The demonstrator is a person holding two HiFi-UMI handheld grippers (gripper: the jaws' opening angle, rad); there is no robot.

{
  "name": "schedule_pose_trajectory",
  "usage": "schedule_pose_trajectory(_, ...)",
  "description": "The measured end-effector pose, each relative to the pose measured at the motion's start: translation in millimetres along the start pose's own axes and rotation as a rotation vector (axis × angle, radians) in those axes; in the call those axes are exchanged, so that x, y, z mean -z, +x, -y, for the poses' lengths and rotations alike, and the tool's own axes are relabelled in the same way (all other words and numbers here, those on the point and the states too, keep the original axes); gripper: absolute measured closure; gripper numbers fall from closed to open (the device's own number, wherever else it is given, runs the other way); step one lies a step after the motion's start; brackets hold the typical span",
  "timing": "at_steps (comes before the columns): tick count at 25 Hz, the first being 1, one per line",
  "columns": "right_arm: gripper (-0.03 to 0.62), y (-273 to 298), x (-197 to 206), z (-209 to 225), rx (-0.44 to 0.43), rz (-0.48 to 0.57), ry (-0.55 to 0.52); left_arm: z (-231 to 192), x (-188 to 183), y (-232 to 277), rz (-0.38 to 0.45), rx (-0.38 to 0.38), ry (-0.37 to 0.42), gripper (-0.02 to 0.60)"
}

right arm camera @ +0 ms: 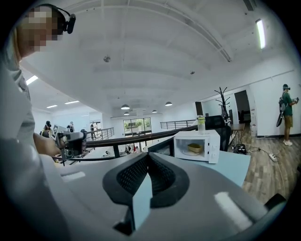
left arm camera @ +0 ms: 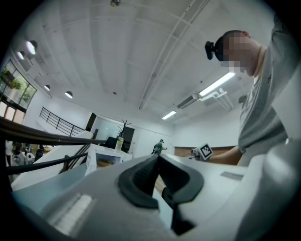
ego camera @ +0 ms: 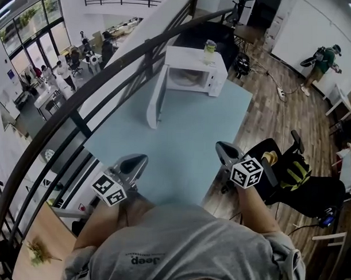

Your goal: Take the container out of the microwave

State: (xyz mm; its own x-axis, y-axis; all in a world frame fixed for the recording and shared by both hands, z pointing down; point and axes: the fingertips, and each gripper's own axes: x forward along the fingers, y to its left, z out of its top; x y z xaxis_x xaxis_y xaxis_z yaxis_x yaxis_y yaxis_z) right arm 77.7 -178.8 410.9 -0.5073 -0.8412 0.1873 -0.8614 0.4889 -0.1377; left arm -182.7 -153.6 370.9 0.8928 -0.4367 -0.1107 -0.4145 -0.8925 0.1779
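The container (right arm camera: 194,148) sits inside the microwave (ego camera: 192,74), on the floor of the lit cavity. From here it reads as a shallow, yellowish bowl with a rounded rim, small and too far off for finer detail. The microwave is white and stands at the far end of the pale blue worktop (ego camera: 181,148), with its door (ego camera: 155,98) swung wide open to the left in the head view, so the cavity is plain to see. A lidded bottle (ego camera: 209,51) with greenish contents stands upright on top of the microwave. Both grippers are at the near edge of the worktop, close to the person's body and well apart from the microwave. The left gripper (ego camera: 139,159) has its dark fingers (left arm camera: 138,179) clenched tip to tip with nothing between them. The right gripper (ego camera: 222,148) is just the same, its fingers (right arm camera: 127,176) pressed together and empty, pointing roughly towards the open microwave. A dark railing (ego camera: 109,71) curves along the worktop's left side. Off to the right a person in green (ego camera: 323,60) stands on the wooden floor.
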Motion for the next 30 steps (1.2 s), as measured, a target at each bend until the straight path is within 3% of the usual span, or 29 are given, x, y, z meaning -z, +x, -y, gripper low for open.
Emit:
schedule_pose_trajectory(7, 0.588, 38.9, -9.7, 121.8, -0.031, 0.01, -0.015, -26.0, 13.3, 135.5, -0.055, 0.01, 0.047, 0.558)
schedule_pose_trajectory(15, 0.588, 147.2, -3.5, 258.5, -0.086, 0.033, -0.059, -97.8, 73.0, 280.7, -0.115, -0.048, 0.012, 0.558)
schedule_pose_trajectory(23, 0.586, 279.8, 24.0, 310.6, -0.032, -0.043, -0.173, -188.7, 125.2, 348.4, -0.128, -0.023, -0.044, 0.558)
schedule_pose_trajectory(25, 0.553, 309.8, 32.1, 319.8, -0.022, -0.073, -0.201, -211.4, 139.4, 362.1, -0.146, -0.006, -0.041, 0.558)
schedule_pose_trajectory(30, 0.54, 375.2, 47.9, 356.8, 0.012, -0.113, -0.24, -267.0, 170.5, 399.7, -0.148, 0.002, -0.053, 0.558)
